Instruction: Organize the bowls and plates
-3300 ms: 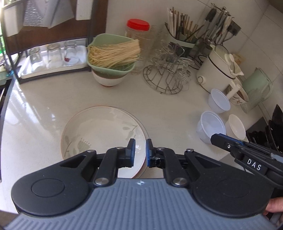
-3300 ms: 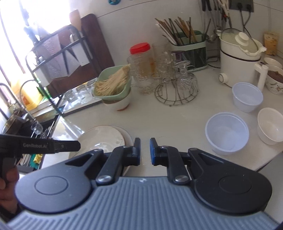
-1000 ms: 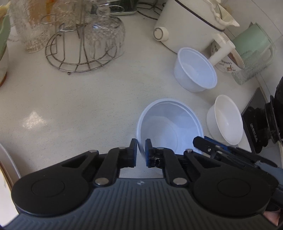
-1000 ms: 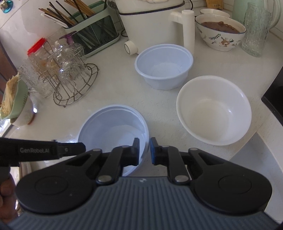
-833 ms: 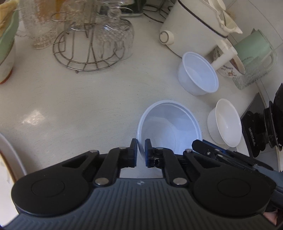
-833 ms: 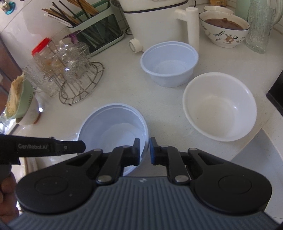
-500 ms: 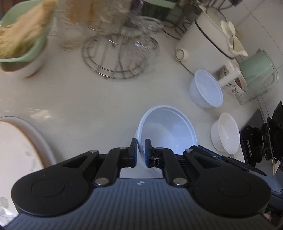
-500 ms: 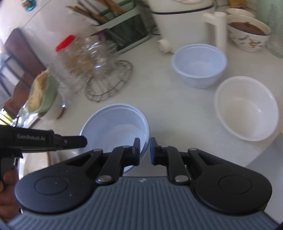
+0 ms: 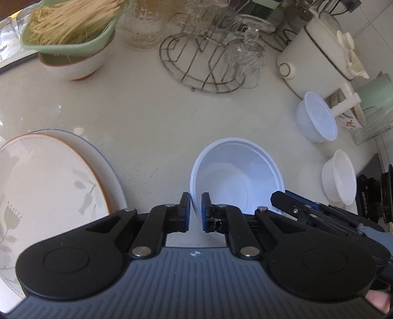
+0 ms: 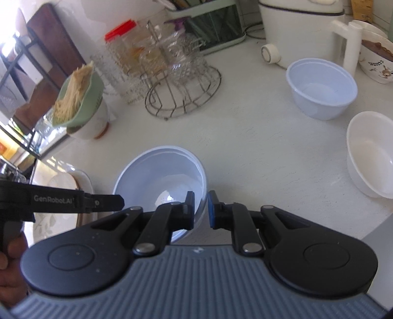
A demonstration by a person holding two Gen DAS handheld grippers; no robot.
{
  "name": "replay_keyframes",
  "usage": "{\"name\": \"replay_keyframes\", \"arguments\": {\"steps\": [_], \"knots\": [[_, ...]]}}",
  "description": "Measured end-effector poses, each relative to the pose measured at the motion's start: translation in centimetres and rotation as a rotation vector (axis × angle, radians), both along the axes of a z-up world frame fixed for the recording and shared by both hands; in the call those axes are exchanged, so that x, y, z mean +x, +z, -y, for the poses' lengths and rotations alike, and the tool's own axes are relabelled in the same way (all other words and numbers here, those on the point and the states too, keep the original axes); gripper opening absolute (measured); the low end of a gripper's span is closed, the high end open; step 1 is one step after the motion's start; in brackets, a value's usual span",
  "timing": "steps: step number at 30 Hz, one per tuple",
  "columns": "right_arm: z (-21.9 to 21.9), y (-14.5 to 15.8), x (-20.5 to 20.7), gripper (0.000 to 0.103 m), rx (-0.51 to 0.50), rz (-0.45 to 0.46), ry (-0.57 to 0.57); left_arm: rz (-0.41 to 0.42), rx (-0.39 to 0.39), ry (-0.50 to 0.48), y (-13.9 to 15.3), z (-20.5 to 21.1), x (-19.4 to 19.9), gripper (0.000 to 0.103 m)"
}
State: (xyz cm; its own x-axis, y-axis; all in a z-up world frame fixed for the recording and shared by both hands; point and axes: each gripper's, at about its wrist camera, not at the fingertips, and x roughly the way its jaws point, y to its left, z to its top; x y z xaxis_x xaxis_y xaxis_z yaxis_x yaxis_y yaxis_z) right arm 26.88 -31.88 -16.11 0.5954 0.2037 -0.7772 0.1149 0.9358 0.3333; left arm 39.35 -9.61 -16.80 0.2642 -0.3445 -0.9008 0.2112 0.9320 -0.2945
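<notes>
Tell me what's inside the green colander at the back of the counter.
The green colander holds a heap of pale dry noodles, and it sits in a white bowl. That bowl's inside is covered by the colander.

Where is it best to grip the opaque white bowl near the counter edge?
Probably on the rim of the opaque white bowl, coming from above: it stands upright and empty, its thin lip free all around, apart from the translucent plastic bowl.

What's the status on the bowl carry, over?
Left gripper and right gripper both shut on the pale blue bowl, opposite rims. Bowl beside the stacked plates. Nothing between them.
</notes>
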Motion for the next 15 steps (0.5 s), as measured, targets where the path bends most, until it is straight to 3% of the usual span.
{"name": "replay_keyframes", "arguments": {"steps": [8,11,13,15], "knots": [[-1.0,-0.7,0.5,0.016,-0.004,-0.039,0.027,-0.008,0.026,0.0,-0.7,-0.3,0.1,0.011],[-1.1,-0.2,0.4,0.017,-0.009,-0.013,0.03,-0.005,0.016,0.0,-0.6,-0.5,0.2,0.019],[-1.0,0.1,0.2,0.032,-0.009,0.004,0.025,0.006,0.008,0.003,-0.4,-0.6,0.4,0.032],[-0.8,0.5,0.1,0.04,0.001,0.028,0.023,0.026,0.007,0.011,-0.1,-0.6,0.4,0.036]]}}
